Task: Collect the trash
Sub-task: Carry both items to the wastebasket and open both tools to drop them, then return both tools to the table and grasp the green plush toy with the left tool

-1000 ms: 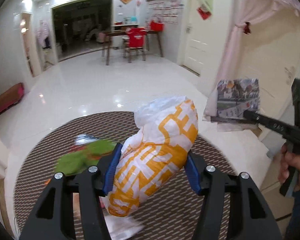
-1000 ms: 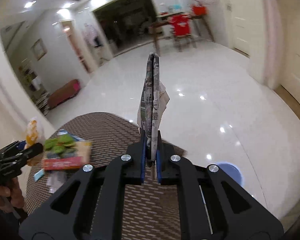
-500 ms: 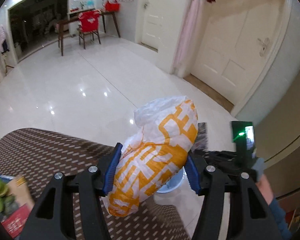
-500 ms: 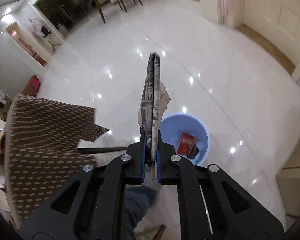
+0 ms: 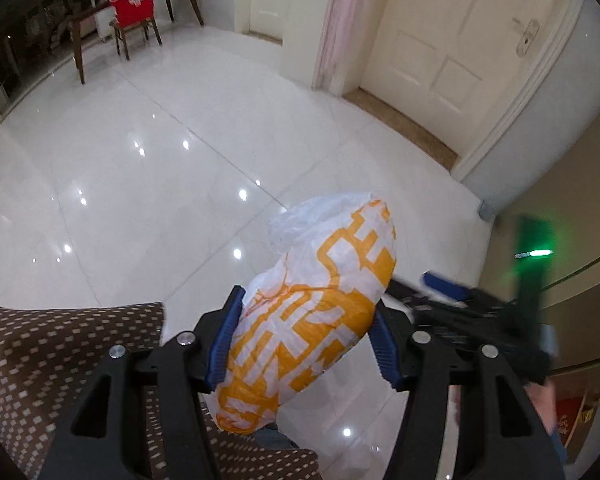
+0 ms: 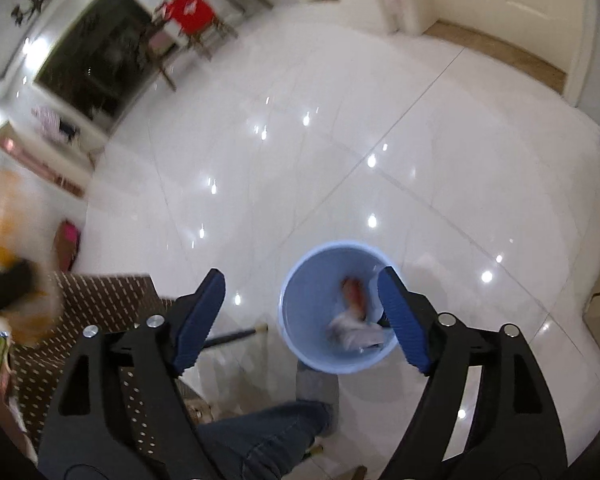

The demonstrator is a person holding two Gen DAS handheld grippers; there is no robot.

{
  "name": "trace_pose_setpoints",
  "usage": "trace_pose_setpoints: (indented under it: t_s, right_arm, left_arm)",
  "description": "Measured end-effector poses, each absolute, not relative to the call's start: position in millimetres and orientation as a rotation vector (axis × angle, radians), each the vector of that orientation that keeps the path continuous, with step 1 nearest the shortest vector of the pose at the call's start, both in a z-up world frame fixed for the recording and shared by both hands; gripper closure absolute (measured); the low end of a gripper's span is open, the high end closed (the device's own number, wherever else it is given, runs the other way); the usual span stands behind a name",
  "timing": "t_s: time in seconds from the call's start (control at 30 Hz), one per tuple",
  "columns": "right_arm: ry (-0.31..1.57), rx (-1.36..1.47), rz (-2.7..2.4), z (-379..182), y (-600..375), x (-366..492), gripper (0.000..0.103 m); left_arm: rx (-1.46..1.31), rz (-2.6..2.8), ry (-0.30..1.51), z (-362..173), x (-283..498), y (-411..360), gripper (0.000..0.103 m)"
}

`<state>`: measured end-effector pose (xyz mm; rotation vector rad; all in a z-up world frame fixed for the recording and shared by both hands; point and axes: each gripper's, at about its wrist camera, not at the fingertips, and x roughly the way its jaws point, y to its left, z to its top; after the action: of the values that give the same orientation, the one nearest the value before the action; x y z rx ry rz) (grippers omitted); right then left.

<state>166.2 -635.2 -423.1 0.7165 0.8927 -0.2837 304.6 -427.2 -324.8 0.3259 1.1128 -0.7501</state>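
Floor (image 6: 380, 140) lies bare beyond bin rim (image 6: 296, 264).

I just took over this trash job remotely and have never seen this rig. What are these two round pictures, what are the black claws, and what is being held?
There is no robot arm: a person carries a two-finger gripper in each hand, with a wide-angle camera on each looking along its fingers. One picture is from the left gripper, which is shut on a white and orange plastic bag above the floor beside a brown dotted tablecloth. The other is from the right gripper: its jaws have just been opening, nothing is between them, and a blue bin on the floor below holds blurred paper and something red.
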Motion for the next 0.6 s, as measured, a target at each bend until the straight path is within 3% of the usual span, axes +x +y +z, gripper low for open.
trace_pose_setpoints:
  t_s: [0.13,0.17,0.23,0.3,0.6]
  right_arm:
    - [0.809,0.709,-0.323,-393,-648,143,0.016]
    - [0.794,0.710,-0.328,-388,-650,139,0.014]
    - [0.769,0.706,-0.341,-377,-651,136,0.010]
    - [0.748,0.698,-0.353,-367,-652,132,0.007]
    - [0.733,0.658,-0.384,-346,-629,129,0.006]
  left_arm:
    - [0.356,-0.735,1.200,-353,320,-447,0.042]
    - [0.360,-0.733,1.217,-357,322,-449,0.038]
    - [0.371,-0.722,1.247,-366,330,-452,0.019]
    - [0.376,-0.691,1.242,-368,334,-450,0.014]
    - [0.282,-0.660,1.152,-332,323,-411,0.011]
